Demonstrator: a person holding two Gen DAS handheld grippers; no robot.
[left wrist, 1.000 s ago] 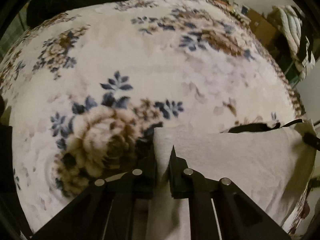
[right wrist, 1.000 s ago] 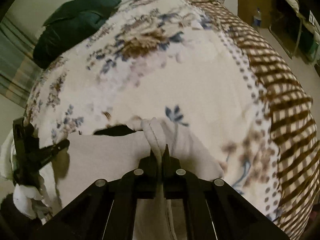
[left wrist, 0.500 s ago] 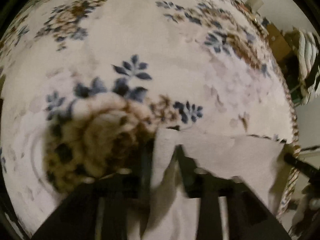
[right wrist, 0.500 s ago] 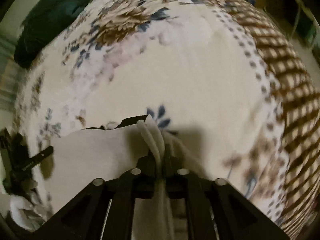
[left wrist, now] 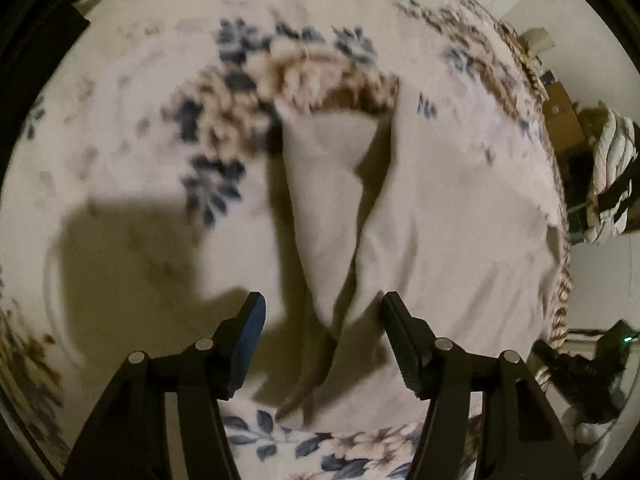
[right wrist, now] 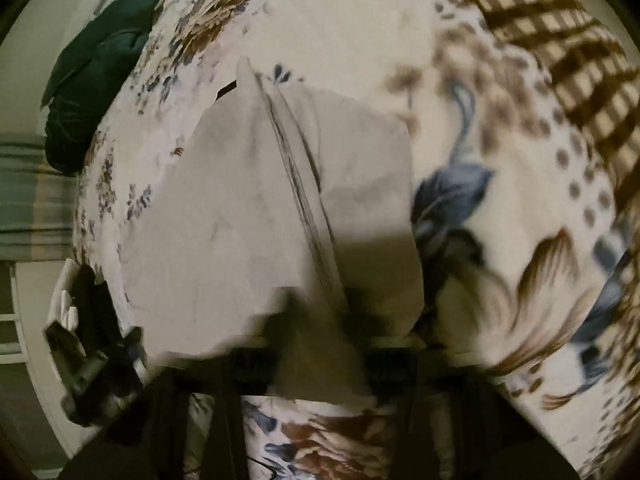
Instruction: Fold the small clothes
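A small pale grey garment [left wrist: 440, 216] lies on the floral blanket [left wrist: 132, 168], with a raised fold running down its middle. My left gripper [left wrist: 322, 312] is open just above the garment's near edge, and the fold sits between its fingers. In the right wrist view the same garment [right wrist: 224, 216] lies flat with a ridge [right wrist: 304, 184] along it. My right gripper [right wrist: 320, 360] is blurred and dark at the bottom; its jaws stand apart over the garment's near edge.
A dark green pillow [right wrist: 96, 92] lies at the far left of the bed. The blanket's brown checked border [right wrist: 560, 40] marks the right edge. Boxes and hanging cloth [left wrist: 608, 176] stand beyond the bed. The other gripper [right wrist: 92, 360] shows at the left.
Both grippers have opened and let go of the garment. It now lies folded over on the blanket, and both grippers have drawn back toward its near edge.
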